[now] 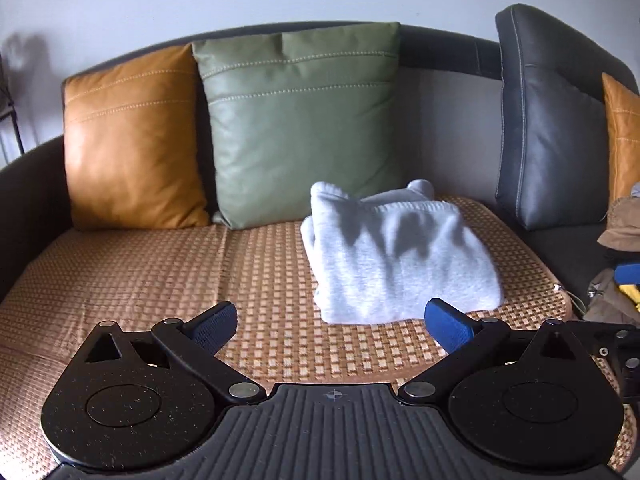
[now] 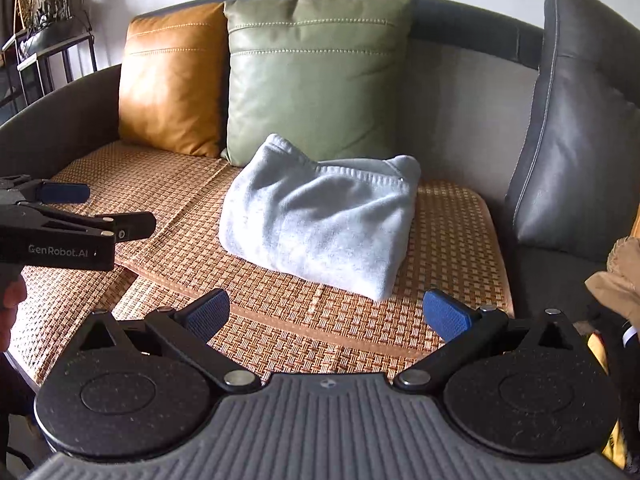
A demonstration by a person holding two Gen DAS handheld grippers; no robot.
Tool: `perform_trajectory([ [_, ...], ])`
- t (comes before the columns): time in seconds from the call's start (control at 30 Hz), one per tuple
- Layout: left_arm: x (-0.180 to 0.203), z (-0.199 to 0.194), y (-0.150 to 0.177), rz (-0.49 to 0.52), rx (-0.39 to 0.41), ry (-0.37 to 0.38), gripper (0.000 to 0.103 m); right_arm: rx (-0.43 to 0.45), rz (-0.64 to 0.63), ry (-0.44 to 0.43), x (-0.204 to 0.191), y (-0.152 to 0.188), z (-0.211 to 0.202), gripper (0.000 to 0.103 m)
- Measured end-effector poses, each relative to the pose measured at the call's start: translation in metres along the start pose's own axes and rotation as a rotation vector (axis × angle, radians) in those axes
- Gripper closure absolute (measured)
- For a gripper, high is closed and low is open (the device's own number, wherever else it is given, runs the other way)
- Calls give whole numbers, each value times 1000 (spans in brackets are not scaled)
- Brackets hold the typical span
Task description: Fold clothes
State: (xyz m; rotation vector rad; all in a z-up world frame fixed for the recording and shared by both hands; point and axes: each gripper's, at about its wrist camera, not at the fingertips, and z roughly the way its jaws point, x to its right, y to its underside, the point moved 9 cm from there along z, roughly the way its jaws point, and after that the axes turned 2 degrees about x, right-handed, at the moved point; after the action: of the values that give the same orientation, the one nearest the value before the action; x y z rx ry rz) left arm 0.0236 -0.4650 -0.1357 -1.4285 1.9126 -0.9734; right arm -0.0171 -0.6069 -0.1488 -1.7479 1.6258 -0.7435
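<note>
Both grippers, left gripper (image 1: 330, 322) and right gripper (image 2: 326, 314), hang spread wide and empty above the woven mat (image 1: 160, 264). The folded pale garment (image 2: 320, 216) lies on it, before the green cushion (image 2: 316, 76); possibly a sweatshirt.

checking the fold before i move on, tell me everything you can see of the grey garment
The grey garment is soft, fleecy-looking fabric, folded into a thick, roughly rectangular bundle with a ribbed hem band running across its top. It lies on the woven mat on the sofa seat, its far edge at the foot of the green cushion; whether they touch is unclear. Neither gripper touches it; both are open, short of its near edge.
</note>
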Motion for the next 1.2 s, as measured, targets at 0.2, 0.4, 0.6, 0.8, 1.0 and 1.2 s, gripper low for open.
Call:
perform_trajectory([
  [0.2,2,11,2,-4,-31,0,0,-28,26,12,4,7,7,1],
  [0.4,3,21,2,2,-43,-3,0,-50,24,27,7,10,16,1],
  [0.6,4,28,3,13,-55,0,0,-59,30,32,8,10,25,1],
  [0.8,3,30,4,17,-59,8,0,-62,30,32,8,9,28,1],
  [1.0,7,31,3,32,-56,21,0,-68,30,33,7,9,31,1],
  [1.2,11,32,4,44,-48,32,0,-69,29,35,8,9,31,1],
])
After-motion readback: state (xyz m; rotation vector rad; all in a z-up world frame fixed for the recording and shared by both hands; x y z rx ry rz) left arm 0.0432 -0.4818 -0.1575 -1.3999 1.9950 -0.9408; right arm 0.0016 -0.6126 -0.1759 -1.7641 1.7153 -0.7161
